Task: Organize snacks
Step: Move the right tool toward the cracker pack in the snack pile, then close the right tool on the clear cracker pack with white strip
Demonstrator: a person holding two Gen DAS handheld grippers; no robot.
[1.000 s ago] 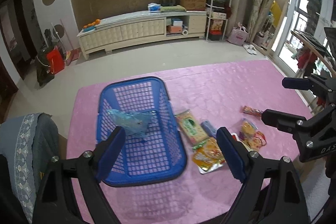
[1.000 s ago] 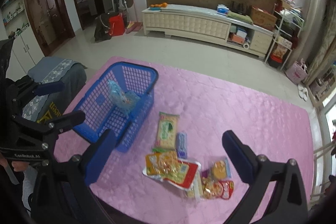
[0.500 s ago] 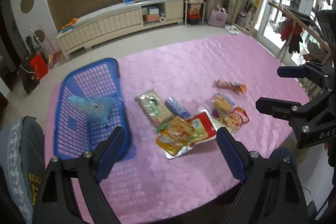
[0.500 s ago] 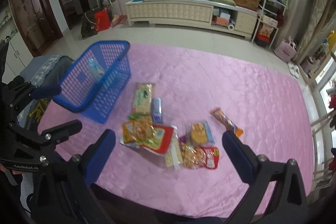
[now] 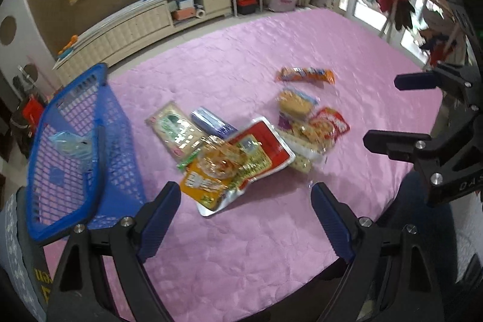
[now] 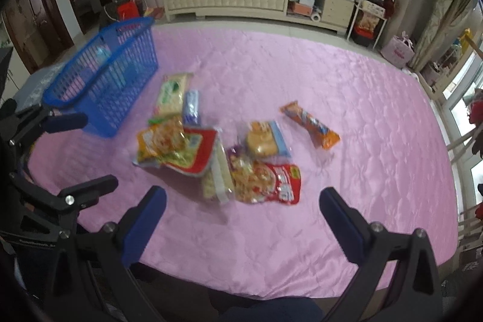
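At the left of the frame the blue basket holds one pale blue packet. Both views have swung from it to the snack pile at centre, so another pick looks next. Left gripper and right gripper hover released, empty.

We see bare pink quilted cloth open along the near edge and across the far and right side — room to pass there. The middle is crowded by a heap of overlapping snack packets, with an orange wrapped bar lying apart to its right. The blue plastic lattice basket walls off the left edge — a crumpled pale-blue bag inside.
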